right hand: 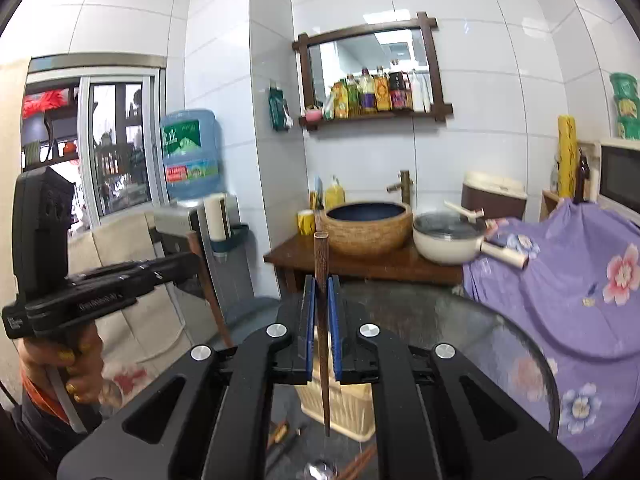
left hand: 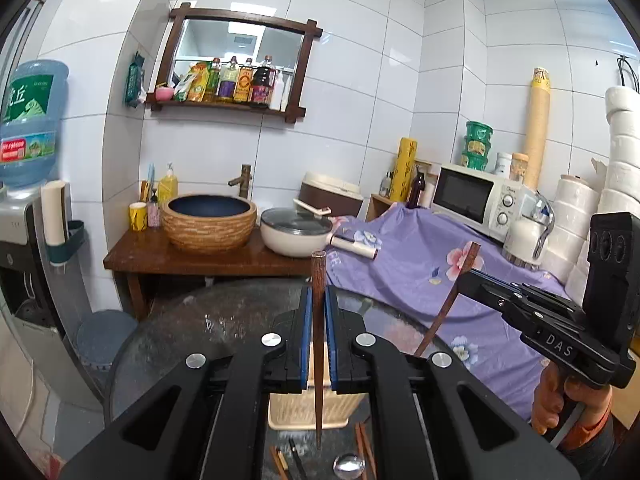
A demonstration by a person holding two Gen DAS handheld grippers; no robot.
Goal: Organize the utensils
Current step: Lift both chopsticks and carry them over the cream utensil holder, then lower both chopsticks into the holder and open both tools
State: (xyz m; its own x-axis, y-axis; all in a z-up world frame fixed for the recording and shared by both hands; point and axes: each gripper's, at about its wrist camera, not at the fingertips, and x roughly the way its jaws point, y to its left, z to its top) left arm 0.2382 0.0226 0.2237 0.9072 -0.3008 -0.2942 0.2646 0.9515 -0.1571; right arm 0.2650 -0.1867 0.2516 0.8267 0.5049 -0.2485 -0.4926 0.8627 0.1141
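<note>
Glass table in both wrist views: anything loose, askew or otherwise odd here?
Yes: a few chopsticks and a spoon lie loose at mixed angles on the glass table beside the cream basket, not in it. Each gripper, left and right, clamps one chopstick upright.

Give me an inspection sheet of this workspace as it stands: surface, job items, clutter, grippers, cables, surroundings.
Surface: round glass table, smudged, with a purple floral cloth beside it.
Job's things: cream slotted basket on the glass; loose chopsticks and a metal spoon lie in front of it.
Clutter: nothing seen on the glass beyond the utensils.
Grippers: left gripper shut on a dark wooden chopstick, held near upright; right gripper shut on a second chopstick, also near upright.
Cables: nothing seen.
Surroundings: basin, lidded pot, microwave, water bottle, stacked paper rolls.
</note>
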